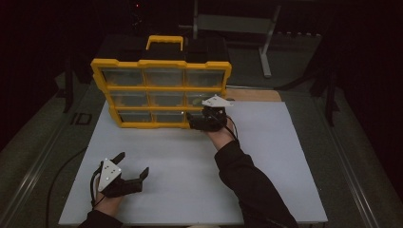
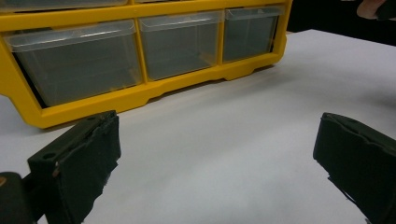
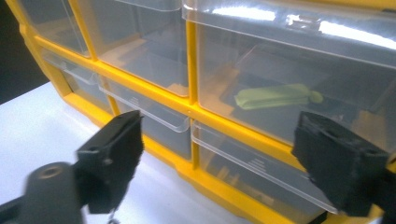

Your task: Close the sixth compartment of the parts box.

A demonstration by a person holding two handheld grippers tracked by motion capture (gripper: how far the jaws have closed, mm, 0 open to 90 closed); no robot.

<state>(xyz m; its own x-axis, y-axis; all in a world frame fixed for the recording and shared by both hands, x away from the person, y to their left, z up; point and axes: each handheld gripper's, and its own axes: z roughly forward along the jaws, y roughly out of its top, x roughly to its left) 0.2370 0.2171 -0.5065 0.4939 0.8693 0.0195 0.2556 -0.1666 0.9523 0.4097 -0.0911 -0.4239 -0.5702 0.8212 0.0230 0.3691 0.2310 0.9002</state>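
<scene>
A white bench [image 1: 266, 156] (its top matte and plain) carries a yellow drawer organiser [image 1: 161, 92], which stands upright on its far edge with its clear drawers facing the person. A strip of brown board [image 1: 254, 95] lies at the far right, just beside the organiser. Grey floor [image 1: 43, 137] surrounds the bench.

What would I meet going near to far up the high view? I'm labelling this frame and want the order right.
Left hand-held gripper near the front of the white board → right hand-held gripper at the organiser's bottom right corner → yellow drawer organiser → its yellow handle → grey metal stand at the back.
</scene>
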